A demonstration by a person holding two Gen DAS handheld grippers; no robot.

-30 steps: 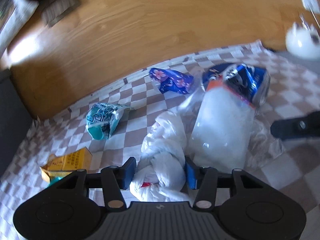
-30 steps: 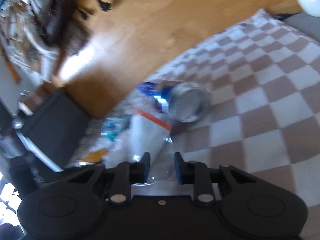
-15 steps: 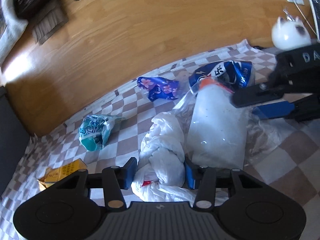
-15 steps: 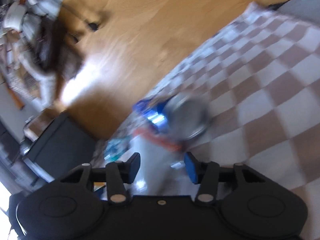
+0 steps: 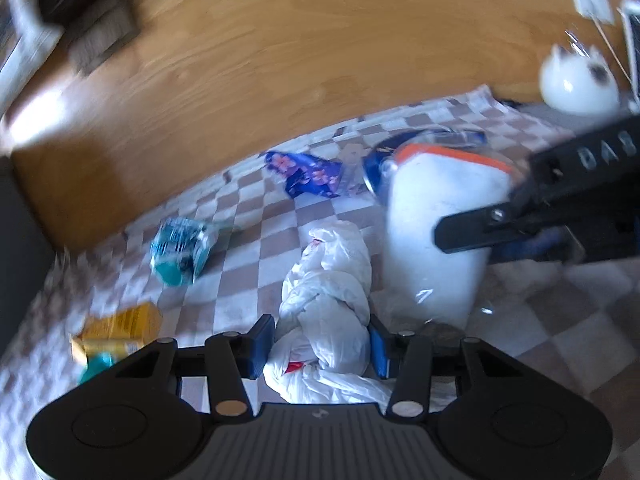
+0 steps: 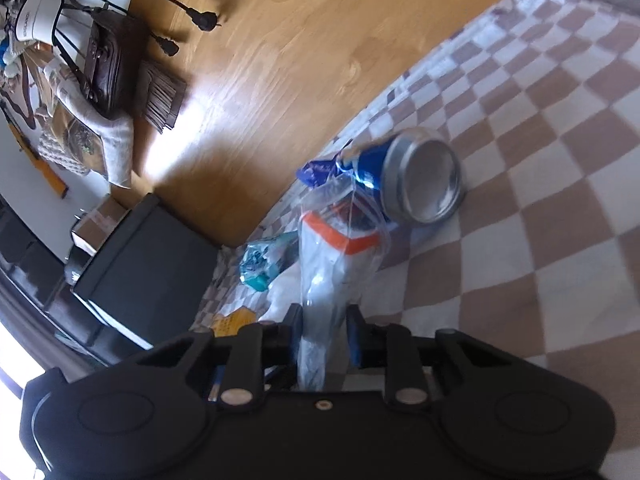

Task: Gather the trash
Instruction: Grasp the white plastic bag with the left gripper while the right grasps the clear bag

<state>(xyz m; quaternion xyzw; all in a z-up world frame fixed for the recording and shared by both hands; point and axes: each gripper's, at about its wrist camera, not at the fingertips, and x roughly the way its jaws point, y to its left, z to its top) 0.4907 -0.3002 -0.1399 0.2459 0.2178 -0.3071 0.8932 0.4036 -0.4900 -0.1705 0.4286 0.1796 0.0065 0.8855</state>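
Observation:
My left gripper (image 5: pixel 322 344) is shut on a crumpled white plastic bag (image 5: pixel 326 280) on the checkered cloth (image 5: pixel 256 280). My right gripper (image 6: pixel 323 334) is shut on a clear zip bag with an orange strip (image 6: pixel 336 264), which holds white material; the same bag (image 5: pixel 436 232) shows in the left wrist view, with the right gripper (image 5: pixel 532 232) at its right side. A blue drink can (image 6: pixel 416 176) lies on its side beyond the zip bag. A blue floral wrapper (image 5: pixel 308 174), a teal wrapper (image 5: pixel 180 250) and a yellow box (image 5: pixel 116 330) lie scattered on the cloth.
The checkered cloth ends at a wooden floor (image 5: pixel 280 60). A white rounded object (image 5: pixel 576 84) sits at the far right. A black box (image 6: pixel 136 268), a brown bag (image 6: pixel 112 64) and loose plug cables (image 6: pixel 192 16) stand off the cloth to the left.
My right gripper moved in from the right, opened, then closed on the clear zip bag. My left gripper kept hold of the white plastic bag.

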